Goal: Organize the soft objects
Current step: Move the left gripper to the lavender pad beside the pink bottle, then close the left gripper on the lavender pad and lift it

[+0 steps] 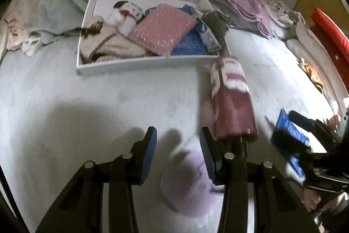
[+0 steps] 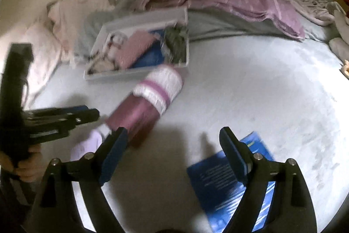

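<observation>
Pale blue bedding covers the bed [image 1: 104, 102], where a shallow white box [image 1: 122, 67] lies toward the far side, already packed with a pink sponge [image 1: 162, 26], a white plush toy [image 1: 126, 13], beige cloth [image 1: 109, 45], a blue packet [image 1: 192, 45] and a grey-green bundle [image 1: 216, 22] at its right end. Just beside the box's near right corner lies a maroon rolled towel [image 1: 233, 106] with a white and pink band. The left gripper [image 1: 177, 145] hovers next to the roll's near end, its jaws partly open with nothing between them; a lilac soft item [image 1: 192, 187], blurred, lies on the bed beneath it. The right gripper [image 2: 173, 154] hangs with its jaws spread wide and empty, above the bed beside a blue packet [image 2: 220, 180] lying flat. A pink striped blanket [image 2: 244, 3] is bunched along the bed's far edge.
</observation>
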Available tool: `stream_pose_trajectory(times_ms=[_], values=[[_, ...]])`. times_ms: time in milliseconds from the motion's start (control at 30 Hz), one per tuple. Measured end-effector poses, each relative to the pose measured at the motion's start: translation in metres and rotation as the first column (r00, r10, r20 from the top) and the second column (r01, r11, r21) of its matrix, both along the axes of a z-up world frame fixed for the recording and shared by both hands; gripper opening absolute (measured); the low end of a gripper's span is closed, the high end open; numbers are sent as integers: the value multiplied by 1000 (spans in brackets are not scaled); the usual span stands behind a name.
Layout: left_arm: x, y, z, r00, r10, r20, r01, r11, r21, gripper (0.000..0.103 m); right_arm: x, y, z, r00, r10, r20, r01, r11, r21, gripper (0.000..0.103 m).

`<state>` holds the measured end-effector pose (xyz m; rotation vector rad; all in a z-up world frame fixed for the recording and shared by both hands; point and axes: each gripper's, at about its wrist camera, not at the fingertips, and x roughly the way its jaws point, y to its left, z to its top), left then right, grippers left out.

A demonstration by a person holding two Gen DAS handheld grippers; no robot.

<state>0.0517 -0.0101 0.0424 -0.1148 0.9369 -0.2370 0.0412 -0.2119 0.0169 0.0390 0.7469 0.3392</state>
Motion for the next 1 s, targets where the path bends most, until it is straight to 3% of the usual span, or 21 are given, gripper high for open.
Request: stream_pose_trajectory(times_ms=[133,233,333,400,500,633,900,1000], values=[[-13,3,-7,1000,-8,-21,7,1000,-13,41,-9,16,-17,999,51,-11,-52,997,-64,86],[-21,8,-16,999,-9,-43,6,999,-52,41,-4,24,-31,992,80,-93,-89,991,-97,87],[-27,13,-20,999,-18,-52,12,994,-113,41,-3,29,-37,990,90,-111,-103,987,-127,92],[-29,13,-22,998,-35,-58,28,992,-127,41,-4,34,-40,986,115,-120,-131,981,-142,103],[-30,13,-27,997,-44,-68,33,987,-156,41,-6,45,-43,986,116,-117,-140,965,-221,103],[-30,14,-29,995,-61,-80,45,979,-197,32,-6,38,-44,985,119,-127,-142,971,-192,103],[-36,14,-20,997,-66,-44,55,977,-207,16,-5,43,-44,984,121,-130,-146,968,-203,103],[-41,6,-16,998,-62,-12,60,988,-141,16,-4,43,-44,984,122,-131,-147,967,-207,103]])
